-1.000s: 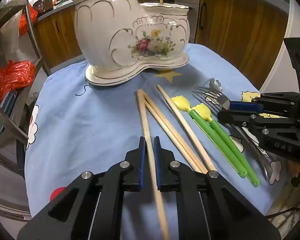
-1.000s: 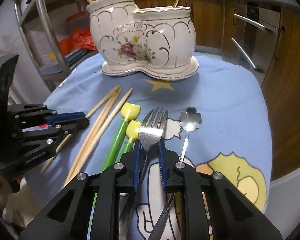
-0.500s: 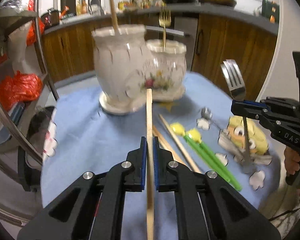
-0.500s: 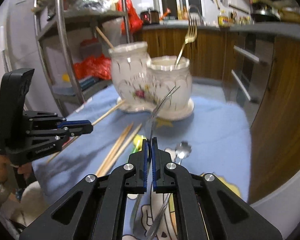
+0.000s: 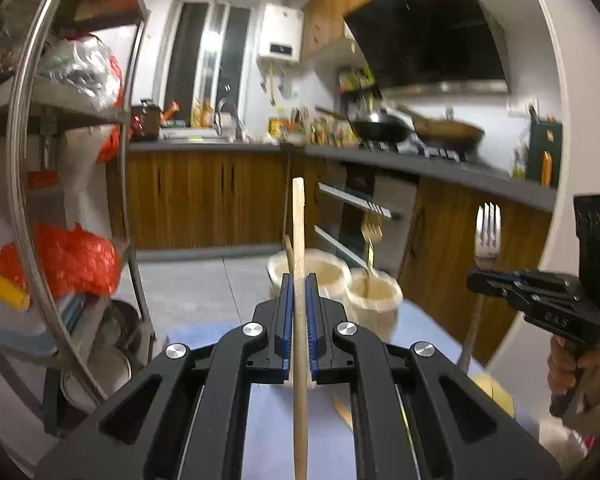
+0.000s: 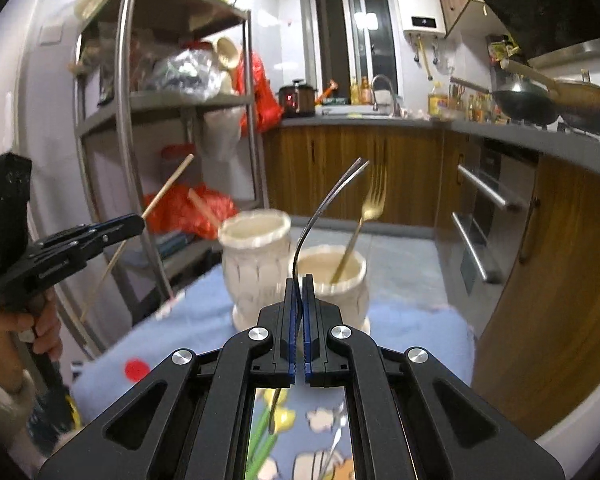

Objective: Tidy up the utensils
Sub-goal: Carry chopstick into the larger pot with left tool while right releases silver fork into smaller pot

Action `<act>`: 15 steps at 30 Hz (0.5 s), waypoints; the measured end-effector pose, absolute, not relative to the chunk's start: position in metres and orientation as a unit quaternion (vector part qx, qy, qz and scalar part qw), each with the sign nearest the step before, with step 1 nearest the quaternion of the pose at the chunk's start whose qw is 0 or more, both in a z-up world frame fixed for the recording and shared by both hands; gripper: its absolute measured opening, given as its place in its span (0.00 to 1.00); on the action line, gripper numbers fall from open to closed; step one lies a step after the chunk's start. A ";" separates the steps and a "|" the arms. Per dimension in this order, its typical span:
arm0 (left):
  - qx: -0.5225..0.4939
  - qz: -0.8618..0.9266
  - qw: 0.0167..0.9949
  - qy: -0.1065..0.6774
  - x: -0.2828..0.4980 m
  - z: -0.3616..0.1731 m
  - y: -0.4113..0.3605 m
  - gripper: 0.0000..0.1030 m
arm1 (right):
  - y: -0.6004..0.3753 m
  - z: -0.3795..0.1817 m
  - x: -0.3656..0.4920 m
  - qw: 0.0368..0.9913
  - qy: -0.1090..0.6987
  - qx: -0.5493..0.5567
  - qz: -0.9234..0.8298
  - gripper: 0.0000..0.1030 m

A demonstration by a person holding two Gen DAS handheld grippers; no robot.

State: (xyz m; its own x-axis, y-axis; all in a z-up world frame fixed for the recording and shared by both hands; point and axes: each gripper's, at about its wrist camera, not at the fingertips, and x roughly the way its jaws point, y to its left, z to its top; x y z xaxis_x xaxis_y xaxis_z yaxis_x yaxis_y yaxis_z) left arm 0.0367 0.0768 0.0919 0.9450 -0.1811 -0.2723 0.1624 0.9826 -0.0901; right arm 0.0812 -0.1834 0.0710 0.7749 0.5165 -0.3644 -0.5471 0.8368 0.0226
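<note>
My left gripper (image 5: 299, 280) is shut on a wooden chopstick (image 5: 299, 232) that stands upright, raised above the table. My right gripper (image 6: 299, 282) is shut on a silver fork (image 6: 320, 208) whose tines curve up and to the right. The white ceramic two-pot holder (image 6: 260, 268) stands on the blue cloth ahead; its taller pot holds a chopstick (image 6: 204, 208), its shorter pot a gold fork (image 6: 364, 216). In the left wrist view the holder (image 5: 372, 292) sits just beyond my fingers, with the right gripper (image 5: 476, 278) and its fork (image 5: 487, 232) at the right.
A metal shelf rack (image 6: 124, 128) with red bags stands at the left. Wooden kitchen cabinets (image 6: 560, 260) run along the back and right. Green-handled utensils (image 6: 260, 444) and a spoon (image 6: 334, 448) lie on the blue cartoon cloth (image 6: 204, 320) below my right gripper.
Both grippers rose from the cloth and tilted up toward level, the left carrying the chopstick, the right the silver fork. The holder now sits lower in both views.
</note>
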 end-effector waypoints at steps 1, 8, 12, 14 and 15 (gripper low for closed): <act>-0.038 -0.087 0.986 0.138 0.042 0.096 0.079 0.06 | -0.183 0.076 0.083 0.942 0.176 -0.041 0.282 0.03; -0.043 -0.092 0.991 0.086 0.078 0.127 0.087 0.06 | -0.179 0.103 0.108 0.951 0.151 -0.035 0.268 0.03; -0.063 -0.090 0.992 0.067 0.106 0.130 0.098 0.06 | -0.178 0.110 0.126 0.953 0.150 -0.019 0.262 0.03; -0.080 -0.092 0.990 0.069 0.126 0.127 0.106 0.06 | -0.175 0.112 0.131 0.956 0.142 -0.019 0.257 0.03; -0.089 -0.097 0.989 0.070 0.132 0.125 0.108 0.06 | -0.173 0.113 0.133 0.957 0.137 -0.023 0.255 0.03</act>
